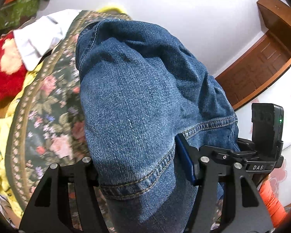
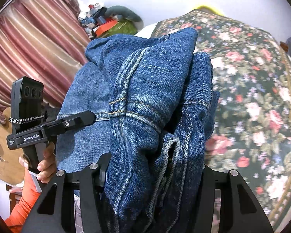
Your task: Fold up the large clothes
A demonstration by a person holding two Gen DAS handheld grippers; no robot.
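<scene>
Blue denim jeans (image 1: 137, 101) fill the left wrist view, hanging above a floral bedspread (image 1: 48, 104). My left gripper (image 1: 143, 174) is shut on the jeans near a stitched hem. In the right wrist view the jeans (image 2: 145, 101) are bunched in thick folds, and my right gripper (image 2: 153, 172) is shut on that bunch. The left gripper (image 2: 91, 116) also shows there at the left, clamping a hem edge of the jeans. Both sets of fingertips are hidden by denim.
The floral bedspread (image 2: 252, 97) covers the bed. A red plush toy (image 1: 3, 71), a white cloth (image 1: 40, 35) and yellow fabric (image 1: 0, 136) lie at the left. Striped curtains (image 2: 29, 48) and clutter (image 2: 106, 23) stand behind. A wooden door (image 1: 261, 64) is at the right.
</scene>
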